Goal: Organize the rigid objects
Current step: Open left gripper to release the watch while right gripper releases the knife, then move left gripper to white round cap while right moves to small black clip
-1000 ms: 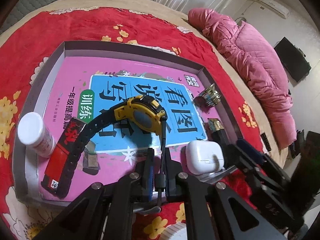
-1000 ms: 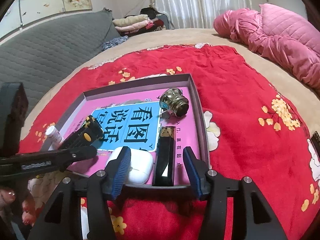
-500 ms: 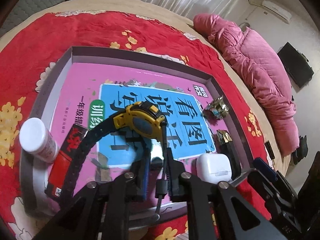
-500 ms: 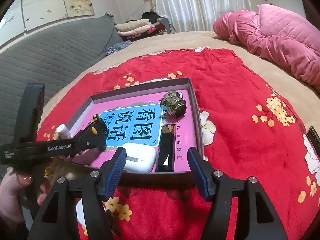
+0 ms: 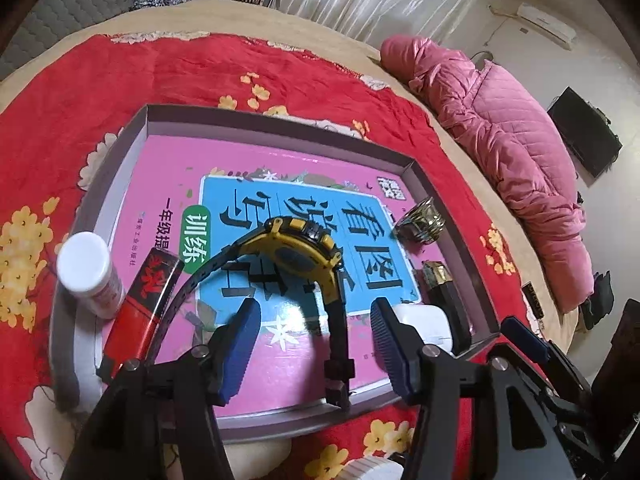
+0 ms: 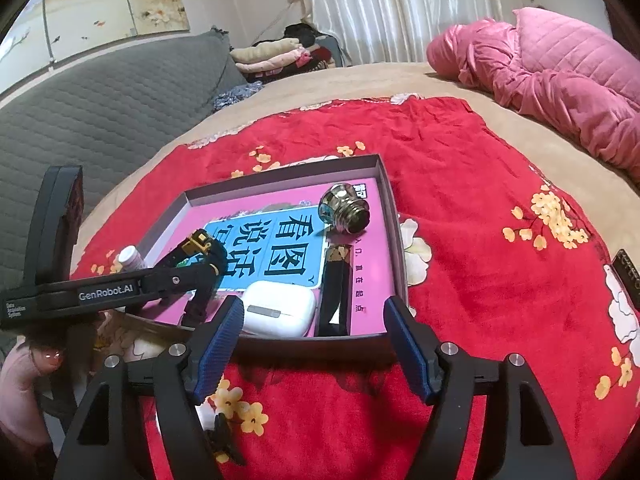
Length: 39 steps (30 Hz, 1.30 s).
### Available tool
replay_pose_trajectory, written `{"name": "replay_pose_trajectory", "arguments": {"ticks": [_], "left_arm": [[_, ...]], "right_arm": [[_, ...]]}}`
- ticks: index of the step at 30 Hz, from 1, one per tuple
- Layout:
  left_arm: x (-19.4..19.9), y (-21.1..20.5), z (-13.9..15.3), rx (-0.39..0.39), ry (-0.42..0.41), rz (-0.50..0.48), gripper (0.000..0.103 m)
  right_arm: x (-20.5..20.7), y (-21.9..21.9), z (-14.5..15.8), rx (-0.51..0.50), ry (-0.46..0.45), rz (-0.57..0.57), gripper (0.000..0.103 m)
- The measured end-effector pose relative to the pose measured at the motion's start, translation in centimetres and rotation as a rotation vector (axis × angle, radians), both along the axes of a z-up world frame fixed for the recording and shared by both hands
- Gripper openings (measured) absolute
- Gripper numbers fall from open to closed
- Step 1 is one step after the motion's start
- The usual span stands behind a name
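Observation:
A grey box (image 5: 276, 126) with a pink book inside lies on the red blanket. A yellow and black watch (image 5: 304, 246) stands arched on the book, its strap between my open left gripper's (image 5: 316, 344) jaws, not gripped. In the box are a white pill bottle (image 5: 86, 268), a red and black lighter (image 5: 138, 308), a white earbuds case (image 6: 278, 308), a black and gold bar (image 6: 334, 292) and a shiny metal knob (image 6: 344, 208). My right gripper (image 6: 312, 340) is open and empty at the box's (image 6: 304, 346) near wall.
A pink quilted duvet (image 6: 560, 76) lies at the back right. A grey padded headboard (image 6: 100, 104) and folded clothes (image 6: 276, 56) stand at the back left. A black remote (image 6: 630, 270) lies at the right edge of the blanket.
My left gripper has opened and let go of the watch strap, leaving the watch standing on the book. My right gripper has drawn back slightly from the box.

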<state>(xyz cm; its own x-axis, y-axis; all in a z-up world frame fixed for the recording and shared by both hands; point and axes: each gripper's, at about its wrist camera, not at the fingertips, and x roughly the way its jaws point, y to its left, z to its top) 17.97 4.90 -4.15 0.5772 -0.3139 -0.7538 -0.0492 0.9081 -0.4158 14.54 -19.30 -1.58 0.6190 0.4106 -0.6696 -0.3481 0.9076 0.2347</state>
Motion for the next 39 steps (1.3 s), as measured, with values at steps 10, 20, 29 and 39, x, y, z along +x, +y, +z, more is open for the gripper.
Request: {"name": "replay_pose_trajectory", "arguments": {"ticks": [10,20,29,39], "left_arm": [[-1.5,0.4,2.8,0.020,-0.072,0.024,0.072],[-3.4,0.6,4.0,0.057,-0.089,0.043,0.072],[-6.0,0.7,4.1,0.078,-0.067,0.031,0.072],[-9.4,-1.0,3.7,0.093,-0.029,-0.034,0.072]], "right_arm": [[-0.4,-0.1,0.4,-0.005,-0.007,0.006,0.075],[-0.9,-0.4,0.9,-0.014,-0.021,0.008,0.075],[-2.9,0.2,1.7,-0.051,-0.039,0.074,0.075],[-6.7,1.5,0.8,-0.144,-0.016,0.223,0.075]]}}
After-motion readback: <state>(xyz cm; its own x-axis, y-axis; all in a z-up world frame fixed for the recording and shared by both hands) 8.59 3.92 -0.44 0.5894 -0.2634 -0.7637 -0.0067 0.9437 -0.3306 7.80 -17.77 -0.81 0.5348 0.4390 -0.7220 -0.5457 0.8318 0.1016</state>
